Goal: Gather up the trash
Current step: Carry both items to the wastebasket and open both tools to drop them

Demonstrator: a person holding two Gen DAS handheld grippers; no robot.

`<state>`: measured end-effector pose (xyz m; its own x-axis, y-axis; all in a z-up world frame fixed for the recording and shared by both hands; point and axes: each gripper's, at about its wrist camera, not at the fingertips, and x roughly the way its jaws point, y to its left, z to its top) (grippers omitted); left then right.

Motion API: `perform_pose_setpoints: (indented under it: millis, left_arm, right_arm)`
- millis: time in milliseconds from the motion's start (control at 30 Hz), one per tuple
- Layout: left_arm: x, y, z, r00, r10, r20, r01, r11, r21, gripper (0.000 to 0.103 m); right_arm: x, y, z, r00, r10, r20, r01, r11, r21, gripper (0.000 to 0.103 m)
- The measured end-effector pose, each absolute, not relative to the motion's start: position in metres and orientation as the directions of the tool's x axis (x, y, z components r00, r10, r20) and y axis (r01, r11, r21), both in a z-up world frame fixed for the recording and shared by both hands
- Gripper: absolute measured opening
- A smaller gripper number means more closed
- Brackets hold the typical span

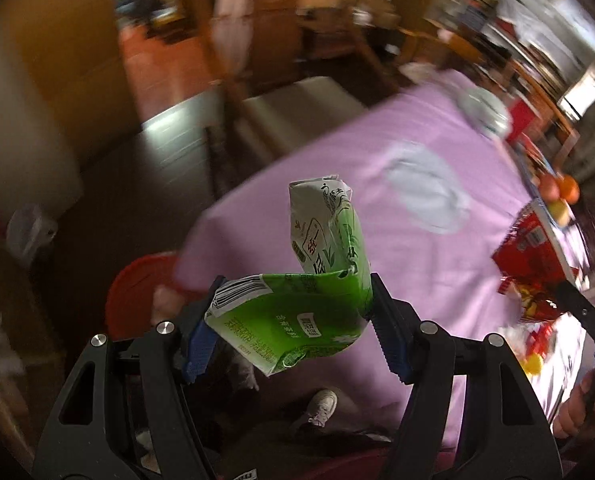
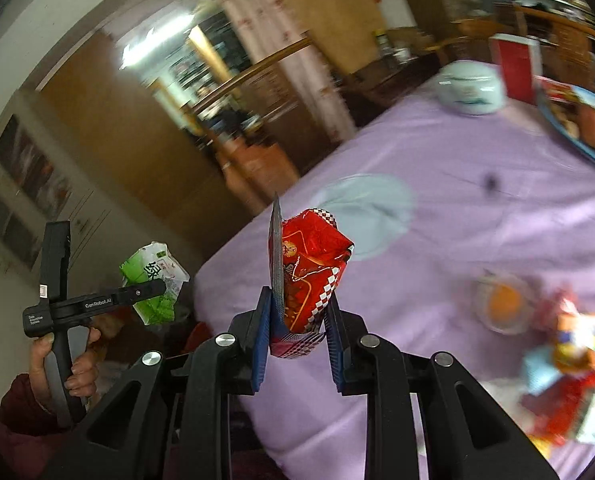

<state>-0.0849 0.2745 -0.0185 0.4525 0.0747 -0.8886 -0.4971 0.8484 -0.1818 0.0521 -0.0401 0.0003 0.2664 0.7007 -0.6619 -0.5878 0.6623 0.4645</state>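
Note:
A crumpled green and white drink carton [image 1: 297, 312] is pinched between the blue pads of my left gripper [image 1: 293, 320], beyond the near edge of the lilac-clothed table [image 1: 417, 240]. My right gripper [image 2: 297, 320] is shut on a red snack wrapper [image 2: 309, 276] with a chequered edge, held up over the table's near edge. Each view shows the other hand: the left gripper [image 2: 153, 296] with the green carton [image 2: 153, 276] at the left, and the right gripper [image 1: 553, 300] with the red wrapper [image 1: 533, 264] at the right.
More wrappers [image 2: 569, 380] and a clear cup with something orange [image 2: 505, 304] lie on the cloth at the right. A pale lidded jar [image 2: 469, 86], a red box [image 2: 513, 64] and a fruit plate [image 2: 577, 148] stand farther back. A red round container [image 1: 137, 292] sits on the floor below the table edge.

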Motion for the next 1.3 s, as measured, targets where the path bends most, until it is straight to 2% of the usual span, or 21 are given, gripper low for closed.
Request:
perform_pose_setpoints:
  millis: [200,533,667,867,1233,1300]
  left_arm:
    - [-0.137,0.342,-0.042,0.379,0.122,-0.918,-0.646,0.745,-0.167,0.067]
    - [-0.160,0.411,-0.103,0.276,0.039,-0.960,-0.738,0.648,-0.186,0.071]
    - [-0.159,0.422,-0.103,0.273,0.042,-0.961,-0.752,0.633,-0.186,0.081]
    - [-0.177,0.437,-0.090,0.262,0.098,-0.960,-0.790,0.593,-0.155,0.086]
    - [-0.247,0.473,-0.070,0.193,0.223,-0.956,-0.879,0.471,-0.068,0.091]
    - [-0.258,0.477,-0.068,0.179,0.235,-0.955,-0.891,0.451,-0.056,0.091]
  right_arm:
    - [0.046,0.021,0.008,0.195,0.714,-0.672,-0.662,0.602,0.447,0.025]
    - [0.040,0.073,0.018,0.184,0.666,-0.723,-0.699,0.606,0.380,0.025]
    - [0.036,0.091,0.019,0.168,0.653,-0.739,-0.714,0.597,0.366,0.025]
    - [0.028,0.137,0.014,0.075,0.654,-0.753,-0.775,0.513,0.369,0.025]
    - [-0.017,0.246,-0.002,-0.180,0.606,-0.775,-0.884,0.246,0.397,0.026]
    - [-0.028,0.268,-0.006,-0.222,0.581,-0.783,-0.897,0.193,0.398,0.029]
